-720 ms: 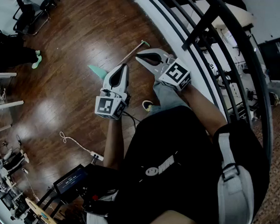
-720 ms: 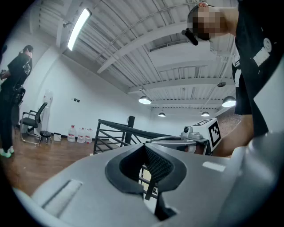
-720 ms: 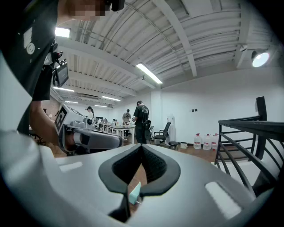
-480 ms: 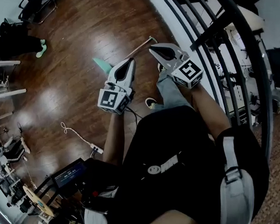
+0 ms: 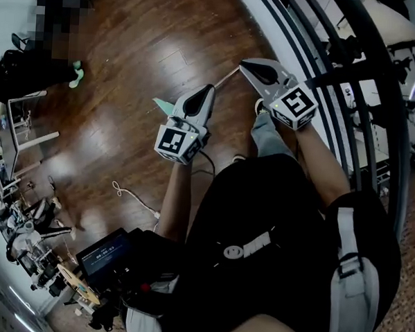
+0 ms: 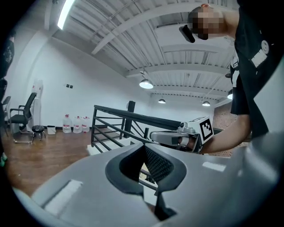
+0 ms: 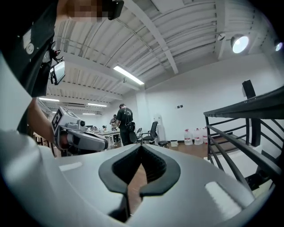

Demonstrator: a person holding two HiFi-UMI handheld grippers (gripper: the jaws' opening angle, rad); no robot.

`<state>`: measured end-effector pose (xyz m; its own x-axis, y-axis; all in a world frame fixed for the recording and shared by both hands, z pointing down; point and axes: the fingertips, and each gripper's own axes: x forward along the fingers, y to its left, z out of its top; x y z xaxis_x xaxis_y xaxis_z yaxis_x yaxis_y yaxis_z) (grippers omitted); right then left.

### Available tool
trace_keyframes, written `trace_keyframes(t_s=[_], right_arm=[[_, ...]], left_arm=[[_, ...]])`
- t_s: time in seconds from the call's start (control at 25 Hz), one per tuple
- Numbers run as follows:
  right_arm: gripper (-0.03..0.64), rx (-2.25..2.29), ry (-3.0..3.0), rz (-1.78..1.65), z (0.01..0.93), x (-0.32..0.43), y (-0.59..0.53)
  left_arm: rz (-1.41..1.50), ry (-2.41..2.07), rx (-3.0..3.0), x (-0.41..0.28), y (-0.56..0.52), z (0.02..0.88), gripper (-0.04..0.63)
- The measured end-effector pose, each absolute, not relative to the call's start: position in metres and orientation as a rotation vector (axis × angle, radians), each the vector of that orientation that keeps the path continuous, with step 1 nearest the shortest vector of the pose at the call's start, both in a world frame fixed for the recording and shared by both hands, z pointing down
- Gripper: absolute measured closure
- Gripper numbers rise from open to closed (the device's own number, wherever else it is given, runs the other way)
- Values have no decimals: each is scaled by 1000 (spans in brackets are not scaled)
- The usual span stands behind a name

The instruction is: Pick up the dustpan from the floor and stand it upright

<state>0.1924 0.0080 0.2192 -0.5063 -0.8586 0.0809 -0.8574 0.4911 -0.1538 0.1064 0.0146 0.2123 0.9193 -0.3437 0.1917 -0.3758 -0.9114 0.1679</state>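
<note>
Flat on the wood floor [image 5: 115,74], furthest left: teal dustpan [image 5: 163,105], pan end peeking out just beside the left gripper [image 5: 210,91]. Fingers there closed tight, holding nothing. Next, the dustpan's thin handle [image 5: 228,75], running up toward the right gripper [image 5: 245,62], likewise closed and empty, near the railing [image 5: 351,73]. Looks like light, stiff plastic, probably slick along the pole. Best gripped on the handle close to the pan, to limit swinging when tipped upright.
</note>
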Motion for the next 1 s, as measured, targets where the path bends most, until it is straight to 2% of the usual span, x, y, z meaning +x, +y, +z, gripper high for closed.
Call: trace_keyframes(t_s=[0.28, 0.48, 0.72, 1.0], right_arm=[[615, -1587, 2723, -320, 239, 237, -45], [615, -1615, 2738, -385, 260, 234, -75], [614, -1722, 2784, -509, 326, 213, -101], [614, -1774, 2740, -745, 416, 209, -122]], left_arm=[[372, -482, 2882, 128, -49, 243, 578], [480, -459, 2872, 120, -96, 279, 578], [627, -295, 2747, 103, -154, 401, 578], [969, -156, 2742, 111, -207, 544, 580]])
